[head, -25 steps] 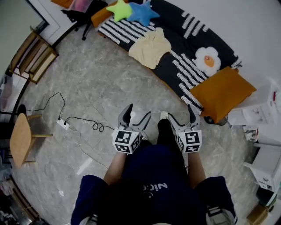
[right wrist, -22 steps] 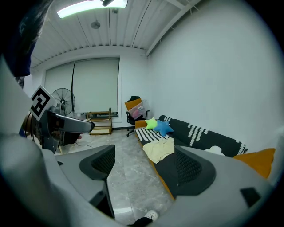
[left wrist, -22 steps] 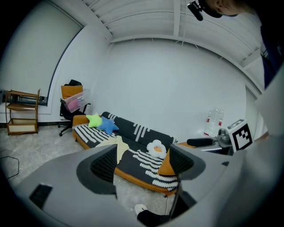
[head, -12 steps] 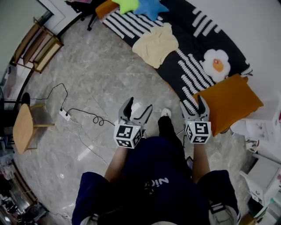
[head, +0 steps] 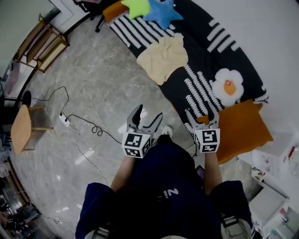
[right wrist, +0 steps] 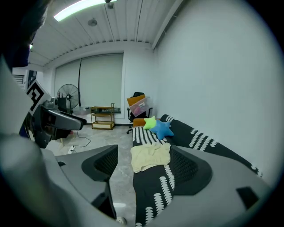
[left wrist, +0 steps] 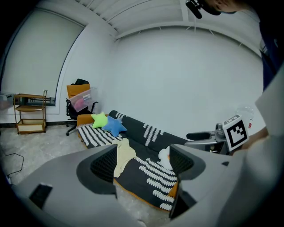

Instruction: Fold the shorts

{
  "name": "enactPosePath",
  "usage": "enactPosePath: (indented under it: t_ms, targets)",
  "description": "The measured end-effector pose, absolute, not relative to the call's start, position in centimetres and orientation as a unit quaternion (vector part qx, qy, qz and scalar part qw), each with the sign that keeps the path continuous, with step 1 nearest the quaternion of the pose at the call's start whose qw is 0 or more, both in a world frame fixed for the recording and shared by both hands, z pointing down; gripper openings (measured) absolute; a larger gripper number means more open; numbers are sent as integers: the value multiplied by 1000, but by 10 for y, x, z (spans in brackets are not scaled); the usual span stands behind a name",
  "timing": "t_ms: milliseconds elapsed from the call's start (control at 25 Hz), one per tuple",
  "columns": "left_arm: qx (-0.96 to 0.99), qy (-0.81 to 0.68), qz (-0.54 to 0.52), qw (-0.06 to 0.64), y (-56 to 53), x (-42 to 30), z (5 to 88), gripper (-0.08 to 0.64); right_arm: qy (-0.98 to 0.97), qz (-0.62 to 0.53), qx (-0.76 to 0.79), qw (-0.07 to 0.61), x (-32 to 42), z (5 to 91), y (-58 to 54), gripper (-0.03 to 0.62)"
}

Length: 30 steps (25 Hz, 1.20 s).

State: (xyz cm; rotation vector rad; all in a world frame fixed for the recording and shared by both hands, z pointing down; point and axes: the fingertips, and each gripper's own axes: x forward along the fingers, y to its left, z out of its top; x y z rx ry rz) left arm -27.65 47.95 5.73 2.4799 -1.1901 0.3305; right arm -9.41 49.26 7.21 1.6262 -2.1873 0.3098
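Note:
The pale yellow shorts (head: 163, 58) lie crumpled on the black-and-white striped sofa (head: 219, 56), well ahead of both grippers. They also show in the left gripper view as the shorts (left wrist: 123, 153) and in the right gripper view as the shorts (right wrist: 151, 156), framed between the jaws but far off. My left gripper (head: 145, 118) is held over the marble floor, open and empty. My right gripper (head: 202, 115) hangs at the sofa's near edge, open with nothing between its jaws.
On the sofa lie a green star cushion (head: 136, 7), a blue star cushion (head: 161, 10), a fried-egg cushion (head: 228, 86) and an orange pillow (head: 243, 130). A power strip with cable (head: 64, 120) lies on the floor; a wooden stool (head: 22, 128) and wooden shelf (head: 42, 44) stand left.
Both grippers have moved forward toward the sofa; the right one now reaches its near edge. The sofa and shorts sit nearer in the head view.

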Motion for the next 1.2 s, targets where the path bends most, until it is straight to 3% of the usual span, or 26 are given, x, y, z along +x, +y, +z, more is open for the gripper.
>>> enactPosePath:
  t_ms: [680,1200]
  targets:
    - [859,-424,150,243,399,-216,112,364,-804,109,510,286,-58,111,405,357]
    - [865,-359,231,265,259,-201,168,298,-808,90,435,388,-72,146,263,344]
